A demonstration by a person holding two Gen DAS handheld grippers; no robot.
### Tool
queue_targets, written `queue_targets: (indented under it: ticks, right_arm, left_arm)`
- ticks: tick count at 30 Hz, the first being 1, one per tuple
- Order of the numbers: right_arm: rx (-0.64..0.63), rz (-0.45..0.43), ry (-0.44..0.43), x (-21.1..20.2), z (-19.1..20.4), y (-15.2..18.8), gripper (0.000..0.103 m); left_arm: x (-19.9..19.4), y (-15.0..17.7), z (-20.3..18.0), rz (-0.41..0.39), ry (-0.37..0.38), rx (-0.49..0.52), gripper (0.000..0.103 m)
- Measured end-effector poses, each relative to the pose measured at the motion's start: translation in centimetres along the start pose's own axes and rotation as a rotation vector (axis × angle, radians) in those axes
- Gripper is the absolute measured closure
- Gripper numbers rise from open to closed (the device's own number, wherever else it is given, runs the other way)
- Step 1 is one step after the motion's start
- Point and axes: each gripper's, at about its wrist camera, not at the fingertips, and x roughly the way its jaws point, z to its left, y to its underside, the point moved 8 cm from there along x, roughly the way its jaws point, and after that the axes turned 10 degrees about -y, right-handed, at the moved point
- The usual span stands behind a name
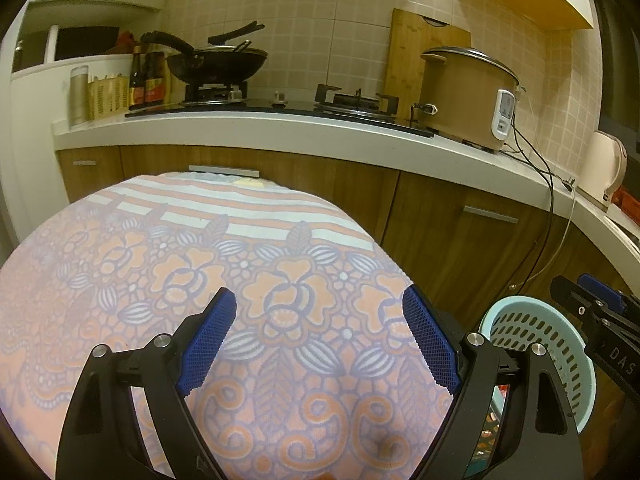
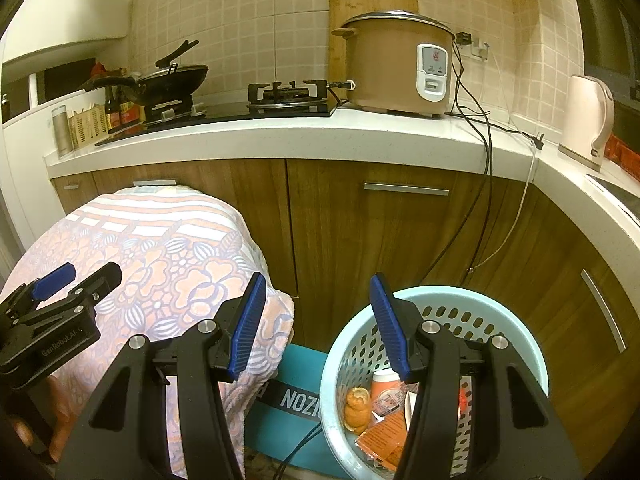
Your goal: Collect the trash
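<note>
**Both grippers empty above the table and the basket**

The left gripper (image 1: pixel 318 336) hangs over a table draped in a flowered cloth (image 1: pixel 208 280), its blue fingers (image 1: pixel 208 344) spread wide apart with nothing between them. The cloth under it shows pink blossoms and stripes, and no loose item lies on the part in view.

The right gripper (image 2: pixel 316 328) is just beside the table's edge, above a pale blue basket (image 2: pixel 520 320) that stands on the floor against the wooden cabinets (image 2: pixel 360 232). Its fingers (image 2: pixel 248 328) are also spread apart and hold nothing. The trash sits inside the basket: an orange wrapper (image 2: pixel 380 438), a small jar with an orange label (image 2: pixel 385 390), and a brownish lump (image 2: pixel 357 408) that may be bread or peel, I cannot tell which. A teal mat (image 2: pixel 288 400) with lettering lies on the floor between the table and the basket.

Behind, on the counter (image 2: pixel 280 142), stand a brown rice cooker (image 2: pixel 392 68), a stove with a black wok (image 2: pixel 176 80), sauce bottles (image 2: pixel 120 114) and a cream kettle (image 2: pixel 588 116). A cutting board (image 1: pixel 412 52) leans on the tiled wall.
</note>
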Motion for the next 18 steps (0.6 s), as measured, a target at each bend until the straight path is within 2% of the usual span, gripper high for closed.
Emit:
queue_targets:
  ticks: [18]
  right_arm:
    - [0.011, -0.011, -0.002, -0.37, -0.16, -0.15, 0.052]
  left_arm:
    - [0.01, 0.09, -0.02, 0.0, -0.001, -0.002, 0.02]
